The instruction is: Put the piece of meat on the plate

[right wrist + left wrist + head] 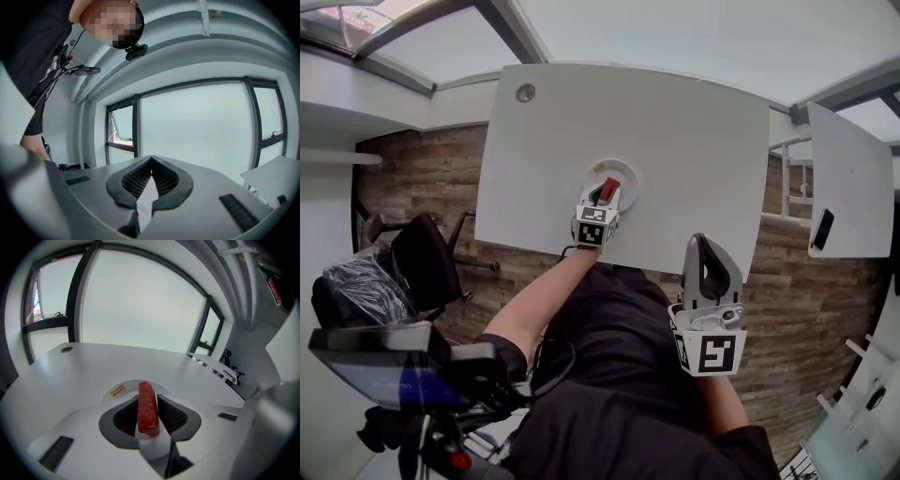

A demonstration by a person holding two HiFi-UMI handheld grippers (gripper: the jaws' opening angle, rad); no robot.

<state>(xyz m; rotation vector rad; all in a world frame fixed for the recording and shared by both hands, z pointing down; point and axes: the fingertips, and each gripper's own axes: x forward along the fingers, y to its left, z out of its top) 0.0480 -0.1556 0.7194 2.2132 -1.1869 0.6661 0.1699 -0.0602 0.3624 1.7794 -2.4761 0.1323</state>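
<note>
White rectangular tabletop (675, 141) carries a round white plate (629, 179). Left gripper (603, 197) is clenched on the red slab of meat (147, 408), held on edge over the plate; contact with it is unclear. Right gripper (151, 161) hangs off the table, jaws pressed together, empty.

A piece of meat (147, 416), a thin deep-red slab with a grainy, raw-looking surface, stands on edge with its long side pointing away. The black ribbed pads of the left tool (148, 395) clamp its flat faces. From above, the meat (606, 191) sits over the middle of the plate (627, 174); whether it touches the plate cannot be told. The plate (127, 386) is small, round and white, with a small yellow label (118, 391) on its left rim. It lies on the white tabletop (675, 141), close to the near edge.
</note>
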